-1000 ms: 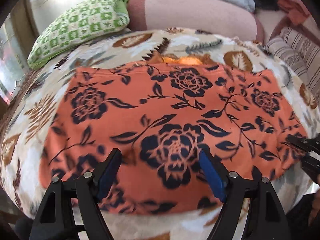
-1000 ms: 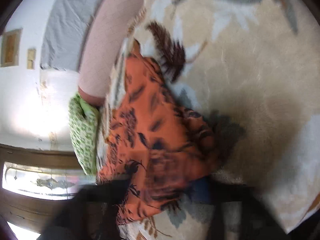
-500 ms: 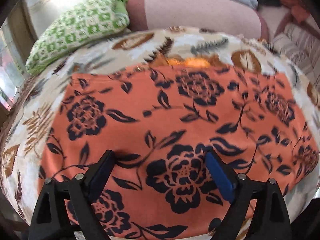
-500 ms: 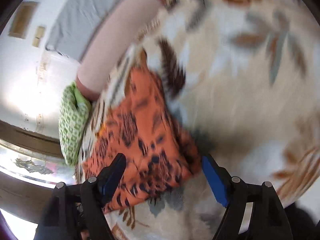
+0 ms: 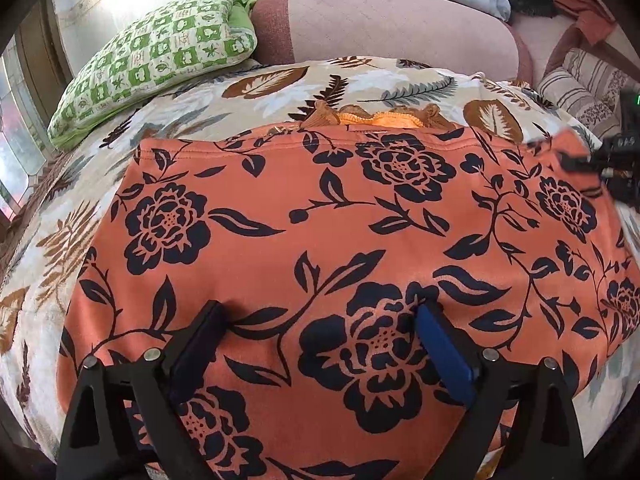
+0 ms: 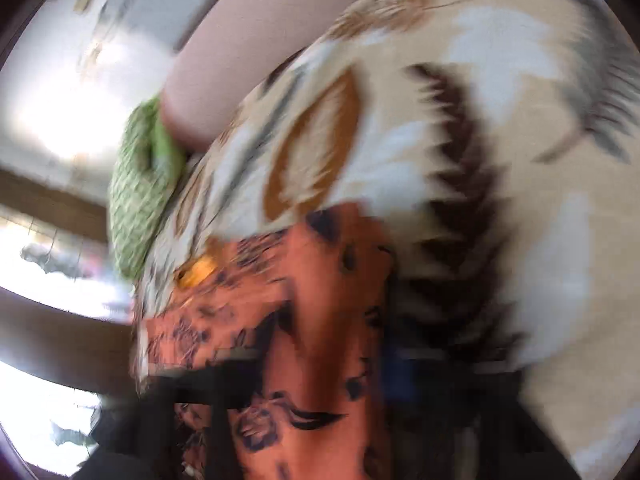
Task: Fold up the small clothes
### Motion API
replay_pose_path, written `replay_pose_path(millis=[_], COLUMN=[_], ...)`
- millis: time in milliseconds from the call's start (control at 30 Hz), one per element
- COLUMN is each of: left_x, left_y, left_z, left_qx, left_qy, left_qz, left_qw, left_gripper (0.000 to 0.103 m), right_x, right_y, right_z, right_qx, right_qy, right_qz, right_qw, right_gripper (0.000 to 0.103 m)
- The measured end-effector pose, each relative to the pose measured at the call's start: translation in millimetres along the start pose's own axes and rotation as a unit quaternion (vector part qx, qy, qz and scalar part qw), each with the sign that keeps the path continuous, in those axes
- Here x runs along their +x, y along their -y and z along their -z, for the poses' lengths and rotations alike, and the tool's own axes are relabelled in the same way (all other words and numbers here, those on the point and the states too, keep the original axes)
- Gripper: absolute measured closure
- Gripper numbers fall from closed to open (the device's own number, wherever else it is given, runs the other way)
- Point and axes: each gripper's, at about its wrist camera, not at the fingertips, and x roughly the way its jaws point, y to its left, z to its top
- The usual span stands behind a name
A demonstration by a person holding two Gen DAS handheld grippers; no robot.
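Note:
An orange garment with black flowers (image 5: 340,240) lies spread flat on a leaf-print blanket (image 5: 280,84). My left gripper (image 5: 316,320) is open, its fingers resting on the garment's near part with nothing pinched. My right gripper (image 5: 576,164) shows at the garment's far right corner in the left wrist view. The right wrist view is blurred: the garment (image 6: 312,340) lies between the dark fingers (image 6: 216,384), which appear apart. A bright orange layer (image 5: 376,118) peeks out at the garment's far edge.
A green checked pillow (image 5: 160,56) lies at the back left. A pink bolster (image 5: 392,28) runs along the back. Striped cushions (image 5: 580,84) sit at the back right. A window shows at the far left.
My left gripper has moved forward over the garment. My right gripper has moved from the garment's near right corner up to its far right corner, with fast motion.

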Motion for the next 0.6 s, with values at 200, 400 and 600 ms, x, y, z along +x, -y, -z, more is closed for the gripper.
replay_pose_path(millis=[200,400,600], left_x=[-0.4,-43.2,-59.4], left_y=[-0.7,-47.1,-140.8], left_z=[-2.2,-10.6,16.6], left_qx=[0.004,-0.063,-0.169], left_qy=[-0.005,0.038,0.022], left_qz=[0.005,0.023,-0.013], left_qw=[1.0000,0.9970,0.9853], left_gripper=[0.003,0.004,0.004], right_x=[10.3,-32.3,-50.9], right_y=[27.5,-15.7,-78.8], right_z=[0.7,22.7,82.0], right_qx=[0.067,0.020,-0.030], right_qy=[0.040,0.090,0.066], right_qz=[0.057,0.105,-0.024], right_qw=[0.995,0.990,0.997], right_gripper=[0.081,0.046,0.038])
